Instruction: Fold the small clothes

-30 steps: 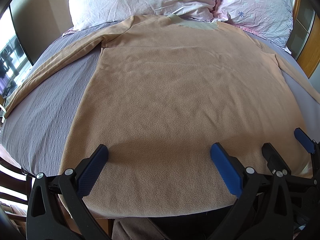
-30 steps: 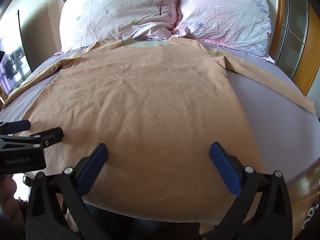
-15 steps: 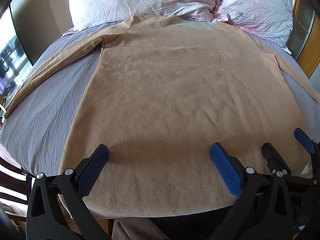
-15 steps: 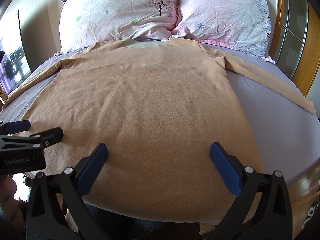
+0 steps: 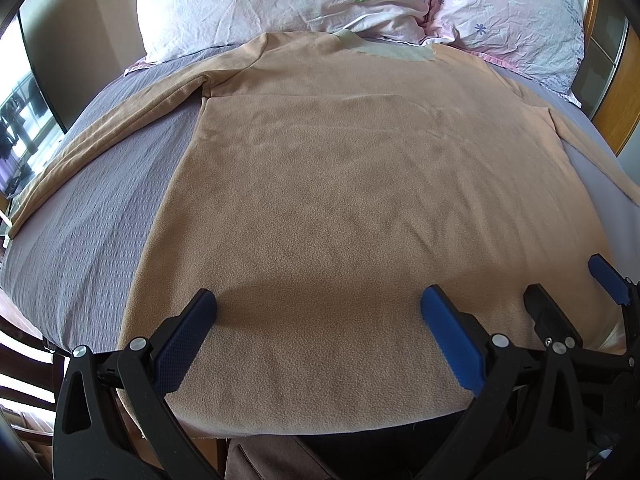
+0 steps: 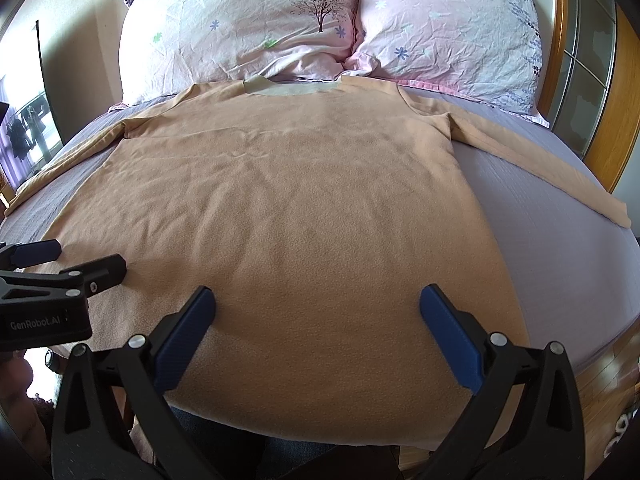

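A tan long-sleeved fleece top [image 5: 360,184] lies flat on the bed, collar toward the pillows, both sleeves spread out; it also shows in the right wrist view [image 6: 288,200]. My left gripper [image 5: 318,312] is open and empty, just above the hem on the left half. My right gripper [image 6: 316,308] is open and empty, just above the hem on the right half. Each gripper shows at the edge of the other's view: the right one [image 5: 572,292] and the left one [image 6: 76,260].
The bed has a grey-purple sheet [image 5: 88,216], also seen on the right [image 6: 552,232]. Two floral pillows [image 6: 256,24] lie at the head. A wooden headboard [image 6: 628,92] stands at the right. The near bed edge is under the hem.
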`<state>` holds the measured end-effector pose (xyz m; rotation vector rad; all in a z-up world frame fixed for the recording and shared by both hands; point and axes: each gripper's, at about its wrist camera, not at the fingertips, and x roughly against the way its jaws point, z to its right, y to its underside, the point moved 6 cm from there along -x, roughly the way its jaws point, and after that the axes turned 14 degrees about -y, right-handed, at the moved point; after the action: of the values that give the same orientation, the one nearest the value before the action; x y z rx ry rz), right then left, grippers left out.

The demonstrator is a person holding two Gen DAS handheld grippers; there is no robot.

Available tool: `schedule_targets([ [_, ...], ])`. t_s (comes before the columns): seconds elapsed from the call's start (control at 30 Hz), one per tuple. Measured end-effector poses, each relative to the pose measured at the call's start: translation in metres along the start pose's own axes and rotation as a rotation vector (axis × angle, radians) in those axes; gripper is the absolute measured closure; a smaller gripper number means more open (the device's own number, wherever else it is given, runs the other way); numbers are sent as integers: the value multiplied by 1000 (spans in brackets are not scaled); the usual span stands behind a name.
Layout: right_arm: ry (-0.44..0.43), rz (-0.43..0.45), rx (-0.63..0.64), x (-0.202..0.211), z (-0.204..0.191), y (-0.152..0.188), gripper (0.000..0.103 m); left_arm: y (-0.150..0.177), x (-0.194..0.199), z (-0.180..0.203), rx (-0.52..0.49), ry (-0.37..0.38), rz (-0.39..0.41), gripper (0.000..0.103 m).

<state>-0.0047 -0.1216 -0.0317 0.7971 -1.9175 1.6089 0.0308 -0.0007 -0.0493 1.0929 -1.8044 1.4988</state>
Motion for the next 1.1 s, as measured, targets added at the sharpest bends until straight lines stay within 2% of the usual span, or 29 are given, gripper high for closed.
schedule_targets([
  [0.1,-24,7,21,-1,-3,1,2,-2,-1,0,1,1,15,1],
  [0.2,-104,29,22,7,7,-4,2,0,2,-2,1,4,42,1],
  [0.23,-144,61,-37,15,25,-13,2,0,2,-2,-3,8,60,1],
  [0.27,-145,92,-86,21,39,-17,2,-1,3,0,-7,12,76,1],
  [0.33,-107,173,-206,44,86,-34,2,-1,4,1,-13,20,102,1],
  [0.37,-48,228,-291,61,124,-45,4,-3,3,1,-18,31,126,1],
  [0.4,-5,261,-363,73,153,-50,8,-4,3,1,-20,41,149,1],
  [0.47,51,318,-560,96,226,-59,31,-9,1,0,-20,64,193,1],
  [0.5,65,334,-647,102,256,-60,37,-12,2,-2,-11,83,209,1],
  [0.57,85,346,-847,110,316,-54,56,-20,2,-6,28,143,237,1],
  [0.63,89,361,-1019,109,365,-43,65,-31,8,-13,80,209,289,1],
  [0.67,103,359,-1064,106,379,-38,68,-32,11,-16,98,230,314,1],
  [0.77,101,343,-1154,92,402,-28,69,-46,21,-25,139,283,392,1],
  [0.87,91,325,-1206,75,406,-23,70,-55,24,-30,159,325,417,1],
  [0.93,103,352,-1205,72,412,-24,71,-58,22,-35,183,368,420,1],
  [1.0,110,371,-1212,69,419,-25,80,-59,19,-44,231,444,421,1],
  [1.03,111,366,-1213,64,423,-29,98,-60,19,-48,256,482,421,1],
  [1.1,138,356,-1192,66,425,-31,99,-62,15,-60,311,556,420,1],
])
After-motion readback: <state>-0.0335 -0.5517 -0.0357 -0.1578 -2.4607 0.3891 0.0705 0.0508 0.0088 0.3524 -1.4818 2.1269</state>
